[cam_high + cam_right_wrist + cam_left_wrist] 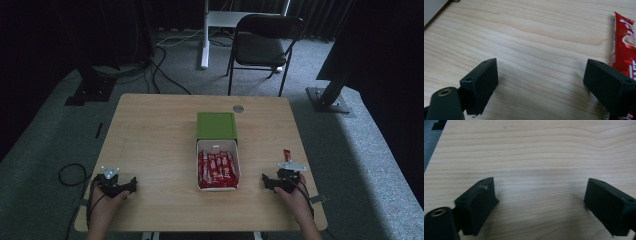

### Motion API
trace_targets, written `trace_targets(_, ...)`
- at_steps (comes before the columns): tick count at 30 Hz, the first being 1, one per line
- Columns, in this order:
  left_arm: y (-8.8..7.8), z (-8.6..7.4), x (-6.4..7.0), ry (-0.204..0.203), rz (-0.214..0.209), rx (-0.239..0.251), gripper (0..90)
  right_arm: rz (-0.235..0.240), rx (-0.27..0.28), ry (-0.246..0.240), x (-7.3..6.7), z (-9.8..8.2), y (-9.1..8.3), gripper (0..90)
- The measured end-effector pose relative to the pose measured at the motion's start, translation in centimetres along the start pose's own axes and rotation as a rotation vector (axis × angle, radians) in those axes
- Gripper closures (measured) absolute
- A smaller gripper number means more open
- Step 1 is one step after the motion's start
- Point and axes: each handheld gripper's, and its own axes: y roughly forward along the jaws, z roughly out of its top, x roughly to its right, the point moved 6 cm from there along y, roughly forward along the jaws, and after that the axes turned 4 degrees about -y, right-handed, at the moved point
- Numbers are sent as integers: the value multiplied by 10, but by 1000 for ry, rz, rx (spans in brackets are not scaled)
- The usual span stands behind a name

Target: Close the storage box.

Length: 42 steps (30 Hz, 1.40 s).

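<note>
A white box (218,187) holding several red sachets (217,170) lies at the table's middle, with its green lid (216,125) just behind it. One loose red sachet (287,154) lies near the right edge; in the right gripper view this sachet (624,47) runs along the outside of the right jaw. My right gripper (271,182) rests on the table by it, open, and between its jaws (541,83) is bare wood. My left gripper (127,186) rests at the front left, open (539,201) over bare wood.
The wooden table (150,135) has a round grommet (238,108) at its far edge. A black chair (262,45) and a white desk leg (205,35) stand beyond it. Cables (70,175) lie on the grey carpet at the left.
</note>
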Motion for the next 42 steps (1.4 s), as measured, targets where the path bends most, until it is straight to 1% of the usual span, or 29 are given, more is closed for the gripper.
trace_targets(3,0,0,3,23,-16,0,137,7,-1,1,-1,0,0,121)
trace_targets(4,0,0,4,29,-18,-1,137,13,1,9,-1,0,-1,121)
trace_targets(6,0,0,6,34,-33,1,137,21,5,16,-2,1,-2,121)
trace_targets(7,0,0,8,33,-37,2,137,19,8,10,-3,2,-3,122)
trace_targets(10,-1,1,12,45,-55,6,137,24,23,5,-4,5,-6,123)
trace_targets(12,-2,2,15,61,-63,10,137,23,34,5,-4,8,-8,131)
trace_targets(15,-6,6,21,77,-86,29,136,30,54,11,-6,12,-13,131)
trace_targets(20,-12,12,35,116,-130,57,136,34,81,3,-9,20,-21,131)
trace_targets(22,-14,14,42,136,-157,70,136,42,93,0,-11,24,-24,131)
trace_targets(24,-18,18,48,147,-180,83,136,50,105,-3,-12,27,-28,130)
trace_targets(25,-20,20,51,162,-188,92,136,51,110,-2,-13,29,-30,131)
trace_targets(29,-29,28,63,187,-229,138,136,64,140,-3,-16,36,-39,130)
trace_targets(36,-37,37,81,233,-266,184,136,97,179,-21,-26,48,-51,130)
trace_targets(40,-41,41,91,252,-293,198,136,120,195,-28,-33,53,-56,130)
trace_targets(42,-43,42,95,271,-305,201,136,131,203,-33,-36,55,-57,130)
